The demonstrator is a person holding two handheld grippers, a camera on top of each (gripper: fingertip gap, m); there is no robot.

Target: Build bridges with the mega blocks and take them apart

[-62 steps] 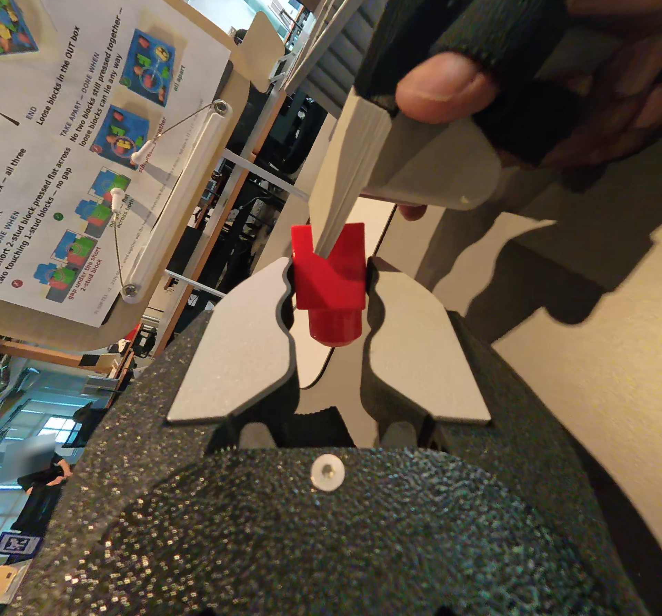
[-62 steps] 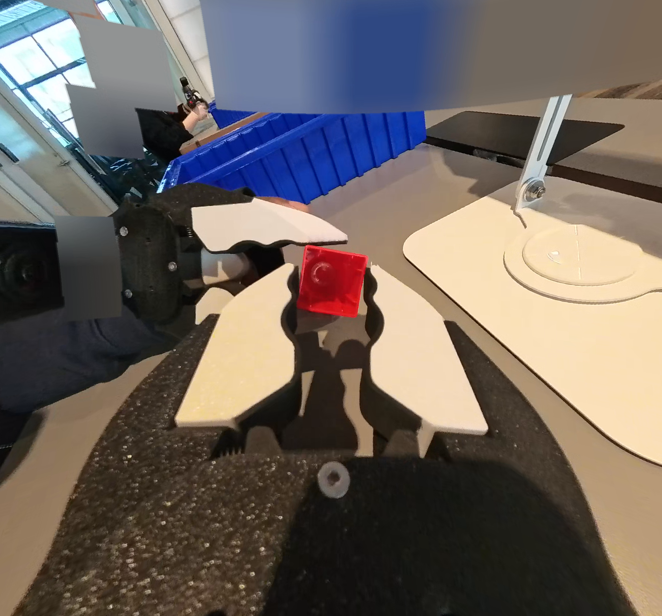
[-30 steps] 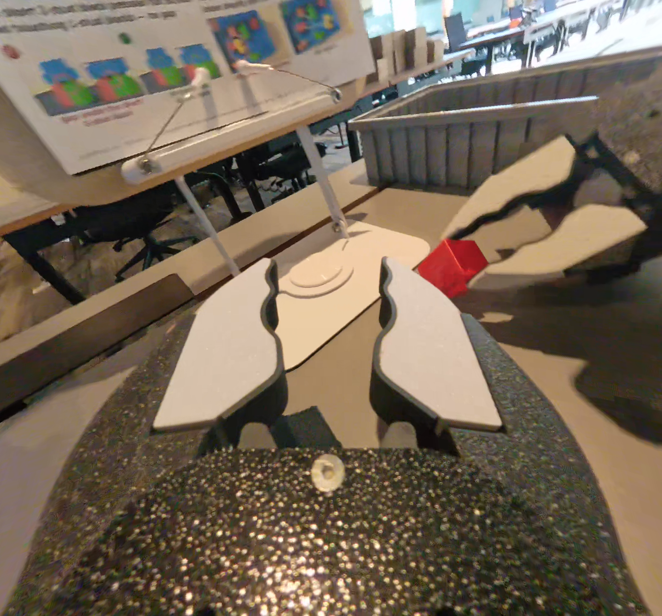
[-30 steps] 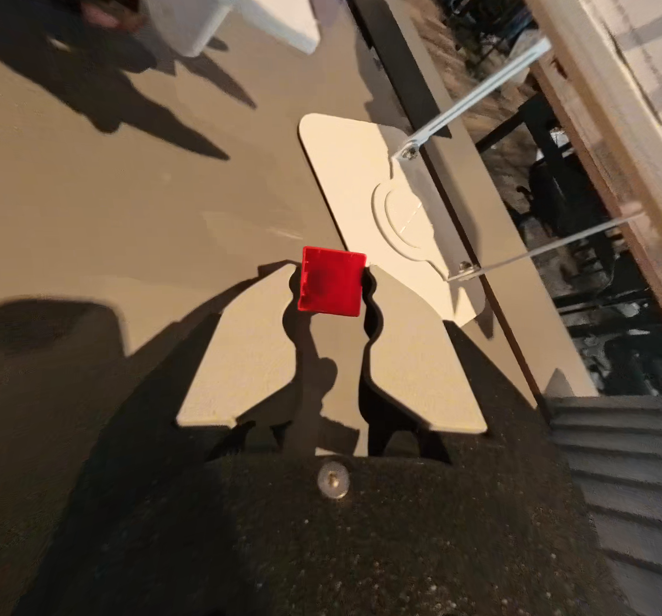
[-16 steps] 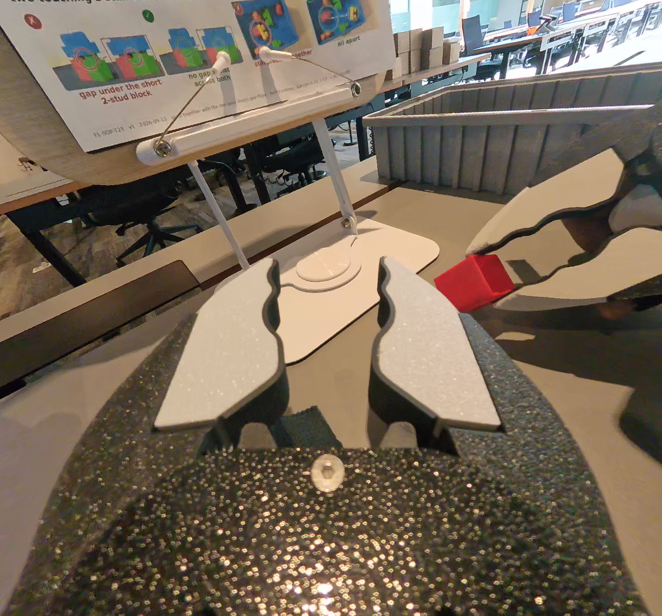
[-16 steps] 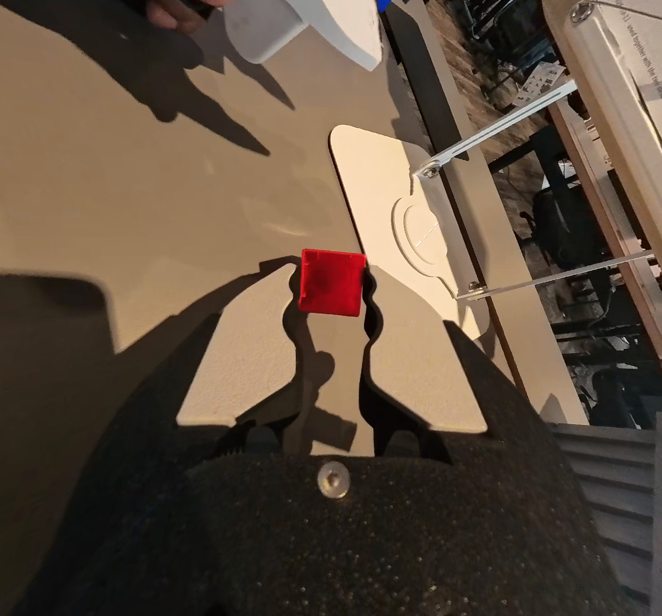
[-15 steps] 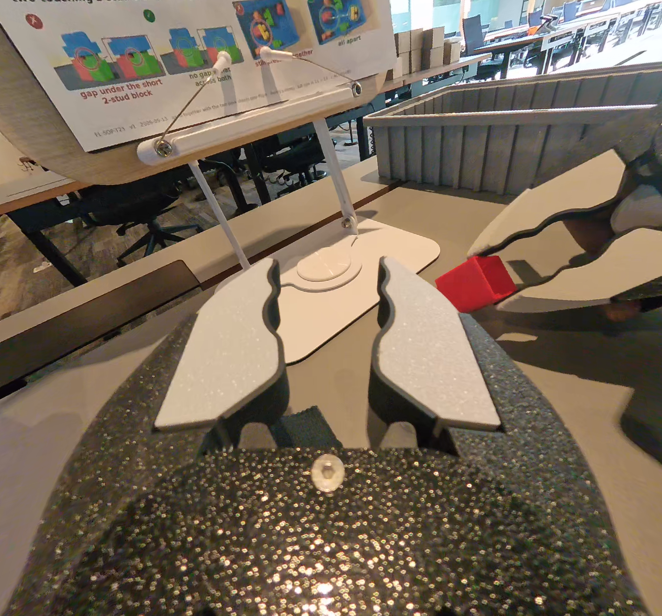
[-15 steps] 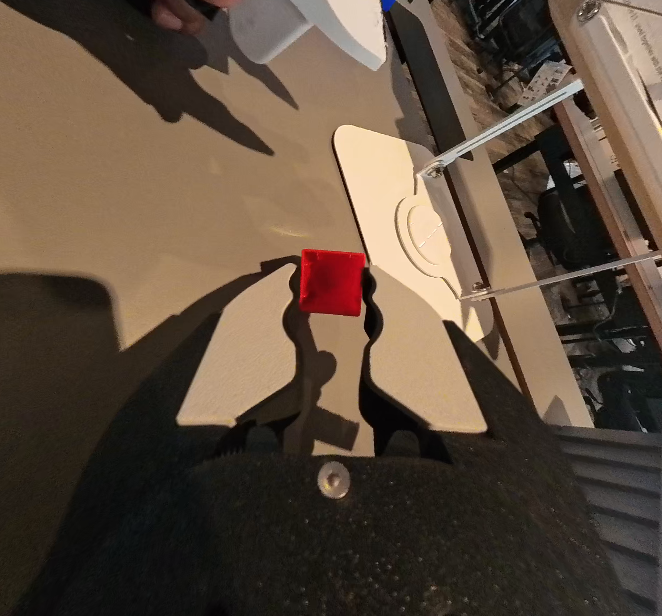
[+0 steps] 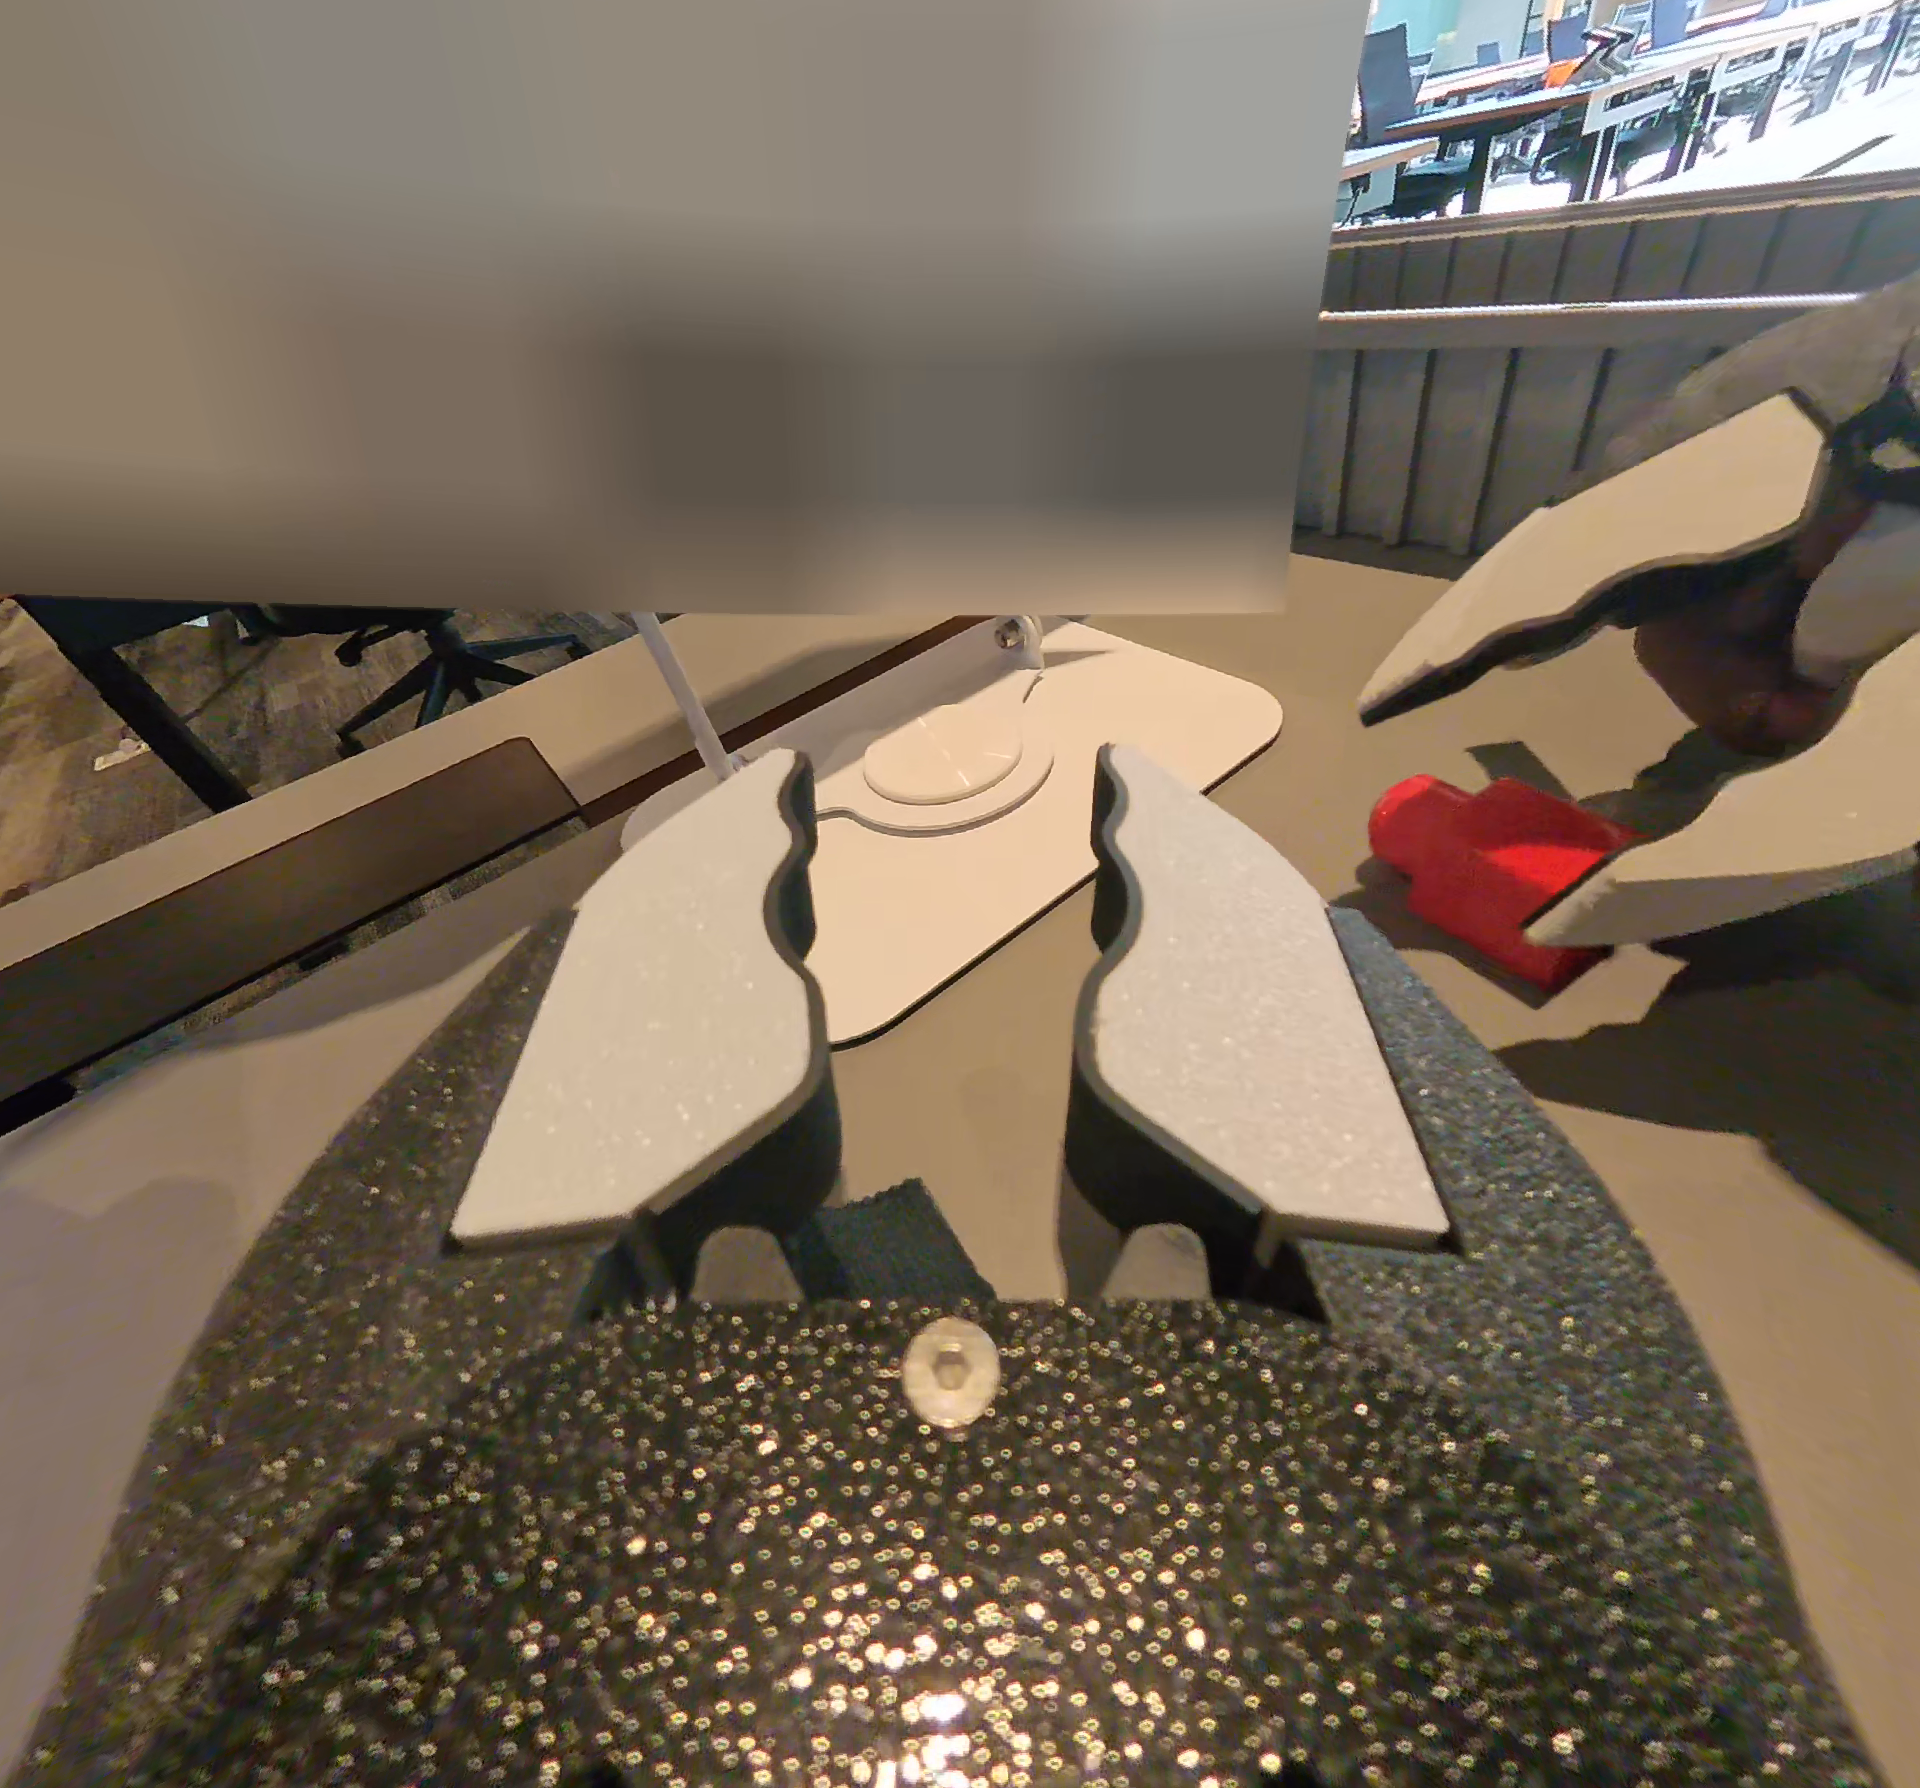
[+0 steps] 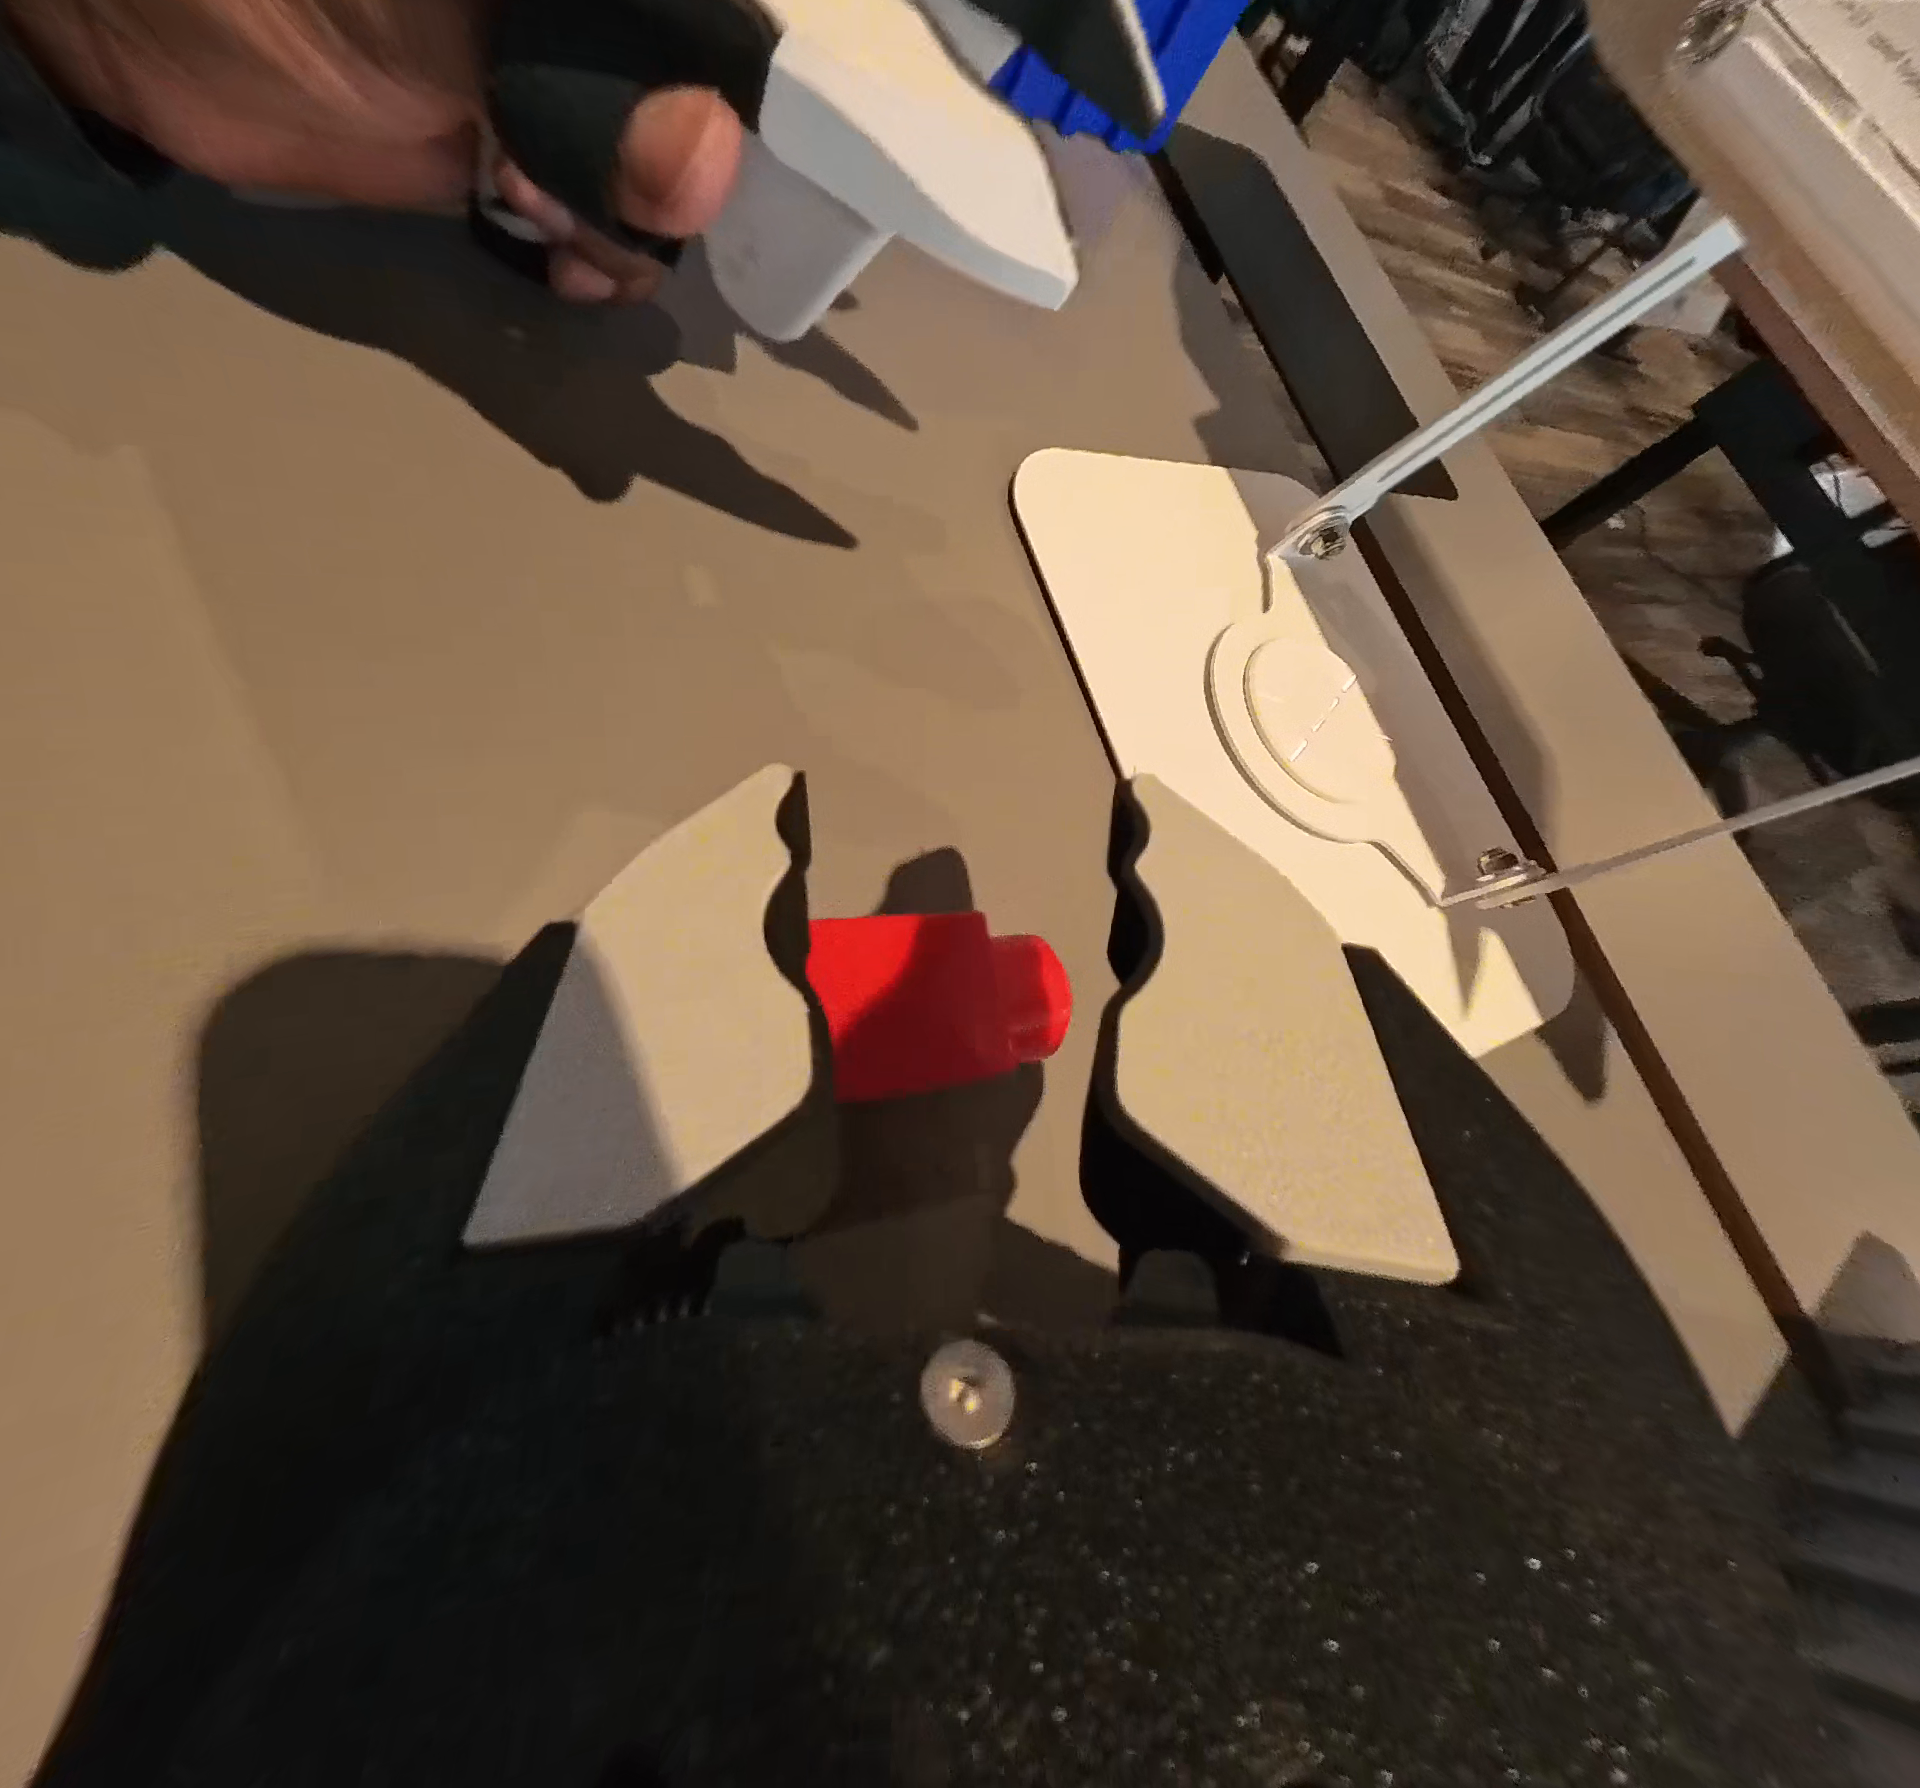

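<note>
Both grippers stand with their jaws spread and hold nothing. Seen from its own camera, the right gripper (image 10: 956, 808) hangs just above the worktop (image 10: 364, 658), and the red block (image 10: 925, 1011) lies on its side on the worktop between the two fingers, its single stud pointing toward the right finger. One end of the block is hidden behind the left finger, so I cannot tell whether it touches that finger; a clear gap shows between the stud and the right finger.

From the left wrist view the same block (image 9: 1475, 855) lies near the right edge of the picture, stud pointing left, with the right gripper (image 9: 1444, 813) open around it: one finger above and apart from it, the other in front of its near end. The left gripper (image 9: 951, 782) hovers over the worktop (image 9: 987, 1094), well to the left of the block, with only bare worktop and the white stand base (image 9: 1143, 730) showing between its fingers.

That base sits near the far edge of the worktop. A grey ribbed bin (image 9: 1558, 367) stands beyond the block, toward the far right corner. In the right wrist view a blue bin (image 10: 1143, 3) shows behind the left gripper (image 10: 1081, 190), which a gloved hand (image 10: 582, 117) holds.
</note>
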